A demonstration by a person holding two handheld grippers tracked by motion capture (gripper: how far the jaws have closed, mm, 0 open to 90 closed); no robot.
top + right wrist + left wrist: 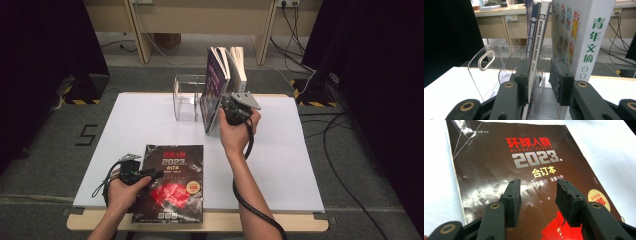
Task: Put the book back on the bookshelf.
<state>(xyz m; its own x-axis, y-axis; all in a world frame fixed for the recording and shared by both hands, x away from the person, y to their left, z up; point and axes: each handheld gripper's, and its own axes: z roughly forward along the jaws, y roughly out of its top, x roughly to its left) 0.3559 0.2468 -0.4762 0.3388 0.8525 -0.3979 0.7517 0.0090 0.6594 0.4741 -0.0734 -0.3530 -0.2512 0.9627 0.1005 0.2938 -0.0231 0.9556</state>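
Magazines dominate: near the worktop's front edge a dark magazine point(170, 182) lies flat, the left gripper point(537, 195) over it, fingers apart. Toward the back edge, the right gripper point(539, 80), fingers apart, straddles upright magazines point(535, 37) in the clear rack point(187, 97).

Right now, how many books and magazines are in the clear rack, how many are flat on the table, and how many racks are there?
Upright in the clear acrylic rack: 3 (two thin Science Fiction World magazines and one thick white volume with green characters on its spine)
Flat on the white table: 1 (dark brown 2023 bound volume with red graphic)
Clear acrylic racks: 1
Total: 5
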